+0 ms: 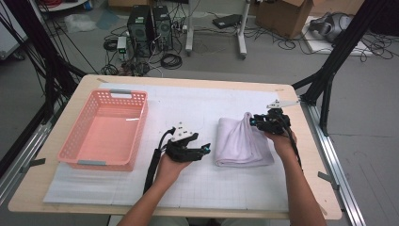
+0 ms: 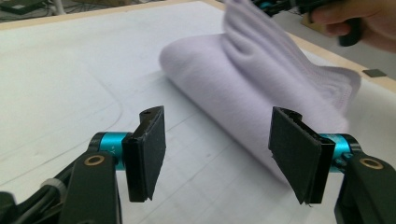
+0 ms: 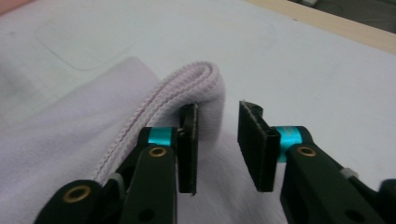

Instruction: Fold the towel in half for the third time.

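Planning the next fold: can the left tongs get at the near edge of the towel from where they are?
Probably yes: the left tongs stand open beside the towel, with bare mat between them.

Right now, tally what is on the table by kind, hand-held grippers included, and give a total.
Folded lilac towel: 1
Pink plastic lattice basket: 1
White gridded mat: 1
Black two-jaw grippers: 2, left gripper and right gripper
Total: 5
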Action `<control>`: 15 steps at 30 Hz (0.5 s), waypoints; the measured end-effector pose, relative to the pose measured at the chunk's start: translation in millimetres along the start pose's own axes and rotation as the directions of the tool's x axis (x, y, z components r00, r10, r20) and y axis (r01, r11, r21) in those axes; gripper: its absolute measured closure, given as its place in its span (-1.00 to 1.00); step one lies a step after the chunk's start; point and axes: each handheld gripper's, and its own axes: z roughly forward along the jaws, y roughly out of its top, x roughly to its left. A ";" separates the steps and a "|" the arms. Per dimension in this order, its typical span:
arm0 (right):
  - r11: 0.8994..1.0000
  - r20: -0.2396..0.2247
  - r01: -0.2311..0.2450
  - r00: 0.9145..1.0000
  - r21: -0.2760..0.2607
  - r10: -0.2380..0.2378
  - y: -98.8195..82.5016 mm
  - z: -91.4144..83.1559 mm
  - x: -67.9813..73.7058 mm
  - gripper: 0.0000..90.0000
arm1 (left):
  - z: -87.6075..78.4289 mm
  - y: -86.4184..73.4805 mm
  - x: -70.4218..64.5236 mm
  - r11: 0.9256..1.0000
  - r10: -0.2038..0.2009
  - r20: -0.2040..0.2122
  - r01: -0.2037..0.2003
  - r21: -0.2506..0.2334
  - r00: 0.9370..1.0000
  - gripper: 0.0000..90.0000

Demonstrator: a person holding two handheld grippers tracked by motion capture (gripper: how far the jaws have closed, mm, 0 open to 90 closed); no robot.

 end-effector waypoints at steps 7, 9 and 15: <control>1.000 0.060 0.013 0.998 -0.001 -0.013 -12.7 -33.3 2.3 0.45 | -7.7 -7.9 11.8 1.000 -0.002 -0.005 0.002 0.004 1.000 -0.20; 1.000 0.077 0.003 0.997 0.009 -0.003 -15.5 -41.0 6.8 0.37 | -10.4 -9.0 13.7 1.000 -0.002 -0.007 0.002 0.002 1.000 -0.20; 1.000 0.063 0.024 0.998 0.011 -0.025 -35.5 -53.2 34.6 0.31 | -15.6 -19.5 18.7 1.000 -0.006 -0.022 0.006 -0.005 1.000 -0.20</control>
